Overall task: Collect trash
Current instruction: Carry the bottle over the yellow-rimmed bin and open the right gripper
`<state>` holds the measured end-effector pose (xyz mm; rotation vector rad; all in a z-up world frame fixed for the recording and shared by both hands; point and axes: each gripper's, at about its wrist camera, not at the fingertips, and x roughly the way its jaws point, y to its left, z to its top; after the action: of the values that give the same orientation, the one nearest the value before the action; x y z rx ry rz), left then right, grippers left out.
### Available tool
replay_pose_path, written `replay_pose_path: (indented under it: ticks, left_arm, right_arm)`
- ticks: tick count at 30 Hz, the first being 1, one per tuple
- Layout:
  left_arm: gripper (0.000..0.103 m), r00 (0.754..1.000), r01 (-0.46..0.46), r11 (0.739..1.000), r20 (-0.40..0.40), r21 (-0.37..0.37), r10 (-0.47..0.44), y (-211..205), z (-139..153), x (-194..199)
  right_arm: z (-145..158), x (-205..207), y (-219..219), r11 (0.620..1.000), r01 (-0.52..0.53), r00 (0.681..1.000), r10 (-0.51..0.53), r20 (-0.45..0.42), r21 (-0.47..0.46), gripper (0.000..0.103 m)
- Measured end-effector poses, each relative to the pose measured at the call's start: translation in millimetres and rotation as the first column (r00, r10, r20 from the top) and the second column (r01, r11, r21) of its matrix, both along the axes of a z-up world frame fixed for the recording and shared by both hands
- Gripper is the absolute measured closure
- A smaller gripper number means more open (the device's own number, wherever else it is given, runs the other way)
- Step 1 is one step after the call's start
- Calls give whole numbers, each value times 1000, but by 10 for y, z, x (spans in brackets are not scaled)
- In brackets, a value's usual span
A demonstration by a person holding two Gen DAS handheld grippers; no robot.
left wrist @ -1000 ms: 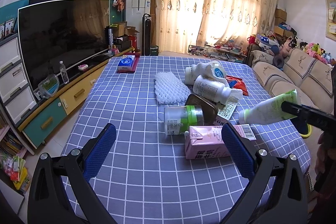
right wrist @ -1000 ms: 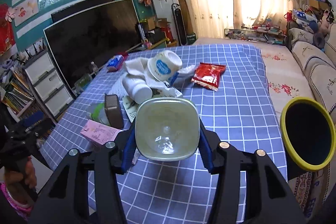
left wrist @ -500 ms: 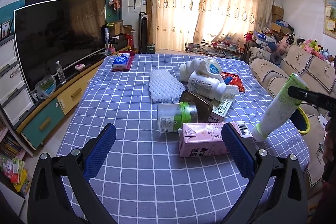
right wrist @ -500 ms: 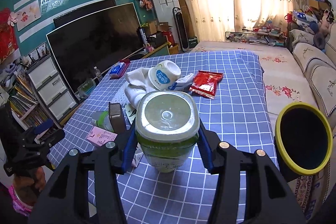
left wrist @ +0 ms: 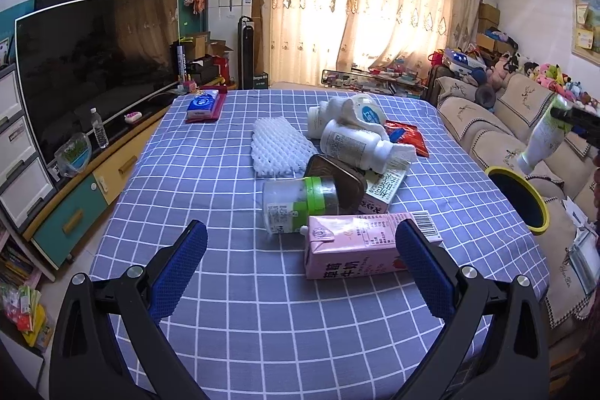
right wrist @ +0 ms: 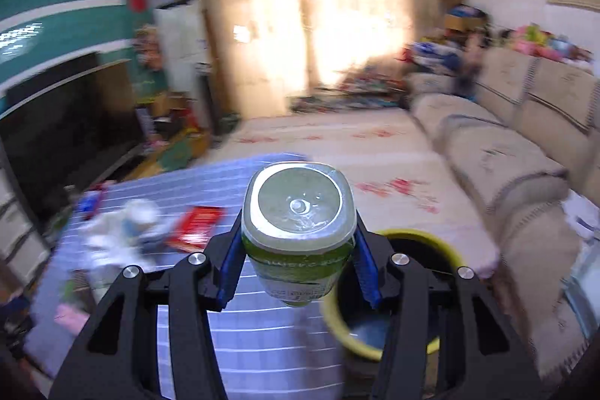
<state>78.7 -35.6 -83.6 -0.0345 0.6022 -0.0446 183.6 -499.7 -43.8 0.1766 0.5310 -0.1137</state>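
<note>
My right gripper (right wrist: 298, 261) is shut on a green-and-white plastic bottle (right wrist: 298, 223), its base facing the camera and its neck pointing down. Just below and to the right is a yellow-rimmed black bin (right wrist: 412, 235). The left wrist view shows that bottle (left wrist: 540, 141) hanging tilted above the bin (left wrist: 500, 172), beyond the table's right edge. My left gripper (left wrist: 302, 231) stands open over the blue checked table (left wrist: 210, 182), just short of a pink milk carton (left wrist: 356, 250). Behind the carton lie a clear jar (left wrist: 296, 201), a brown tin (left wrist: 337, 179) and a white bottle (left wrist: 352, 145).
A white foam net (left wrist: 281, 149), a red wrapper (left wrist: 407, 135), a white cup (left wrist: 365, 111) and a blue tissue pack (left wrist: 204, 105) also lie on the table. A television (left wrist: 93, 62) on a cabinet stands left; a beige sofa (left wrist: 487, 122) runs along the right.
My right gripper swung the bottle rightward off the table to above the bin, and the bottle tipped neck down. The left gripper barely moved.
</note>
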Motion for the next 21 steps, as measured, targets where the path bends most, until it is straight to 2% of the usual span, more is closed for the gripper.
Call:
replay_pose_path:
  ticks: [4, 10, 12, 16, 21]
  left_arm:
    - [4, 1000, 14, 1000, -13, -1, -14, -77, -28, 73]
    - [4, 998, 41, 999, -52, -2, -41, -215, -121, 189]
    - [4, 996, 56, 998, -70, -3, -56, -277, -163, 239]
    - [4, 992, 83, 997, -95, 5, -82, -416, -265, 352]
    - [4, 986, 106, 994, -132, -10, -106, -525, -371, 469]
  right_arm:
    - [-503, 291, -413, 995, 98, 987, -95, -126, 17, 54]
    - [-1479, 677, -736, 983, 183, 922, -161, -351, 29, 54]
    - [-1694, 738, -759, 981, 190, 902, -162, -400, 31, 54]
    - [-1936, 813, -758, 979, 204, 878, -168, -447, 32, 53]
    - [-1974, 901, -706, 982, 189, 882, -159, -443, 25, 48]
